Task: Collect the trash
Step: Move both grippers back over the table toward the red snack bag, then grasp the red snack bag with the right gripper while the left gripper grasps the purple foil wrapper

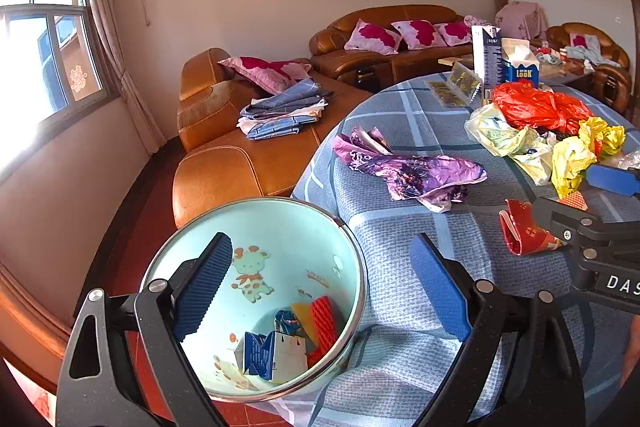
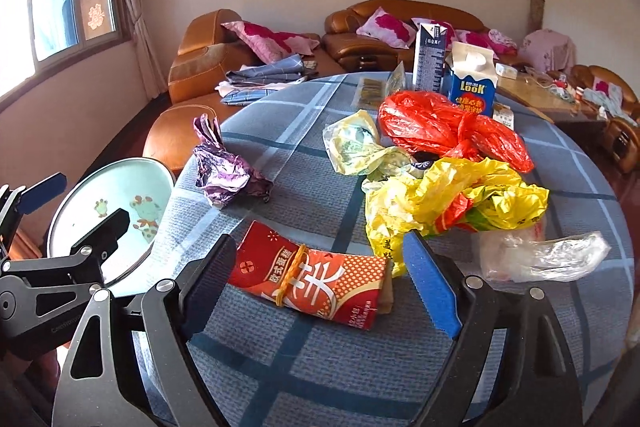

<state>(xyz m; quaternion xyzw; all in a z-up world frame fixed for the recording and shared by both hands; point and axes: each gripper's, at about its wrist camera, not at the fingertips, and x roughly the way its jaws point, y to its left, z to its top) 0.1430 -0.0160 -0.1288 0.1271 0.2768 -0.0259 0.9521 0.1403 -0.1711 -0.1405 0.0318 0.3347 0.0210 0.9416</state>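
My left gripper (image 1: 324, 287) is open and empty over the rim of a light blue bin (image 1: 352, 267) that holds several bits of trash, among them a blue-white carton (image 1: 272, 353). My right gripper (image 2: 316, 279) is open, its fingers on either side of a flattened red carton (image 2: 308, 283) lying on the table; the carton also shows in the left wrist view (image 1: 522, 229). A purple wrapper (image 2: 228, 171), a red bag (image 2: 444, 125), yellow bags (image 2: 452, 199) and a clear bag (image 2: 540, 255) lie on the blue checked tablecloth (image 2: 304, 355).
Two upright cartons (image 2: 472, 83) and a gold packet (image 2: 374, 89) stand at the table's far side. A brown leather sofa (image 1: 240, 155) with folded cloths sits behind the bin. The bin (image 2: 116, 195) sits at the table's left edge.
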